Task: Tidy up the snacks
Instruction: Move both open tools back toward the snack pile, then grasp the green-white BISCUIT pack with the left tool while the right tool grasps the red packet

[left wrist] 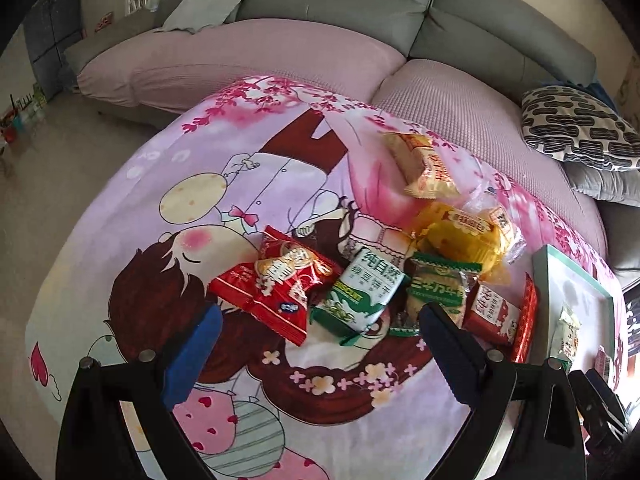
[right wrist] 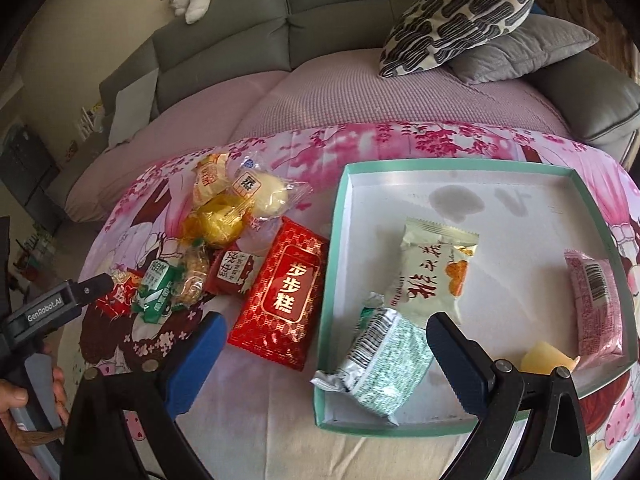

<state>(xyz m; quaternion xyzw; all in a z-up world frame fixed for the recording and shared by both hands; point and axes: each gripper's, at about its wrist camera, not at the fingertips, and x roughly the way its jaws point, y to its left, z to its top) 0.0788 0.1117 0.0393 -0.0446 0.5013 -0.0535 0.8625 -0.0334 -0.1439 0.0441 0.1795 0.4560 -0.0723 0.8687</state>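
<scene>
Left gripper (left wrist: 316,330) released, straddling green-white biscuit packet (left wrist: 360,296), long axis pointing away along the fingers; right gripper (right wrist: 324,338) released, empty over tray (right wrist: 340,240).

snack pile (right wrist: 224,248) left of tray (right wrist: 464,168), four packets inside
</scene>
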